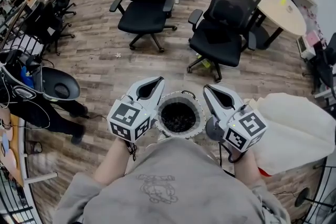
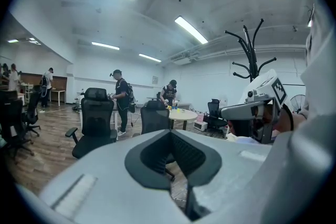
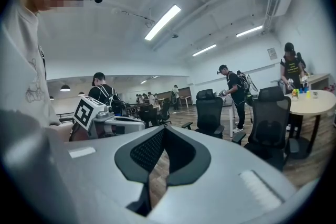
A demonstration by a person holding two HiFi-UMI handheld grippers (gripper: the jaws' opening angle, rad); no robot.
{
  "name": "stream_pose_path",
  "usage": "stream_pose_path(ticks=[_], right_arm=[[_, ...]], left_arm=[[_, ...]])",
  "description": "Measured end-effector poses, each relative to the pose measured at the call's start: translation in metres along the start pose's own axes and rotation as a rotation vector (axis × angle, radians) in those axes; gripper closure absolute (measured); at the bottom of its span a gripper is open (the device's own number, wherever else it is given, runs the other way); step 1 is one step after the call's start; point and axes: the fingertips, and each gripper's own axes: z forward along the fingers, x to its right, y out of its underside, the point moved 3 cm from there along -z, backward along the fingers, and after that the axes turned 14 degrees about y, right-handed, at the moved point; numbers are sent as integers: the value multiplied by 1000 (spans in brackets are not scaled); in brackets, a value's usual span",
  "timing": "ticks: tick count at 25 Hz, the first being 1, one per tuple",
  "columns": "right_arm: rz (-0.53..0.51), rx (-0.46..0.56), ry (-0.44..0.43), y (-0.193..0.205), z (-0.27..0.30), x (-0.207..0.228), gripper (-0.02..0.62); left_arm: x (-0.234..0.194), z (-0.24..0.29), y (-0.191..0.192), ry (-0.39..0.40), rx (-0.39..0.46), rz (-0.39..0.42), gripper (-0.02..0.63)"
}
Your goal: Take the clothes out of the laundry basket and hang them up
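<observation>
Left gripper [image 1: 156, 83]: jaws pressed together at the tips, nothing between them. The shell is smooth light-grey moulded plastic. The inner pads [image 2: 152, 152] are black and finely ribbed, and bow out into a diamond-shaped hollow behind the closed tips. A cube [image 1: 127, 119] with black-and-white square markers sits at its near end, over the person's hand.

Right gripper [image 1: 210, 90]: same build, jaws also closed tip to tip and empty. Its marker cube [image 1: 247, 131] faces up and to the right.

Both grippers are held level with each other, one either side of the laundry basket [image 1: 199, 113], which stands on the floor just beyond the person. The basket is round, with a white perforated rim. The clothes [image 1: 178, 116] lie inside as a dark crumpled mass; neither gripper touches them.

The person wears a grey sweatshirt [image 1: 173, 186] with a thin line-drawn print, too small to read.

To the right lies a white draped sheet [image 1: 299, 128]. The floor [image 1: 100, 60] is wood-grain planking. Farther off stand two black mesh-backed office chairs on castors, left [image 1: 146, 2] and right [image 1: 226, 18]. A pale round table [image 1: 286, 10] at far right carries small coloured objects. A black coat stand [image 2: 251, 50] with curved branching arms rises behind the right gripper.
</observation>
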Motion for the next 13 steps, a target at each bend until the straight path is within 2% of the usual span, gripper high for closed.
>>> stream_pose_path(ticks=[13], right_arm=[[-38,9,34,-6,-10,12,568]], left_arm=[[5,6,-5,16,-14,8,606]])
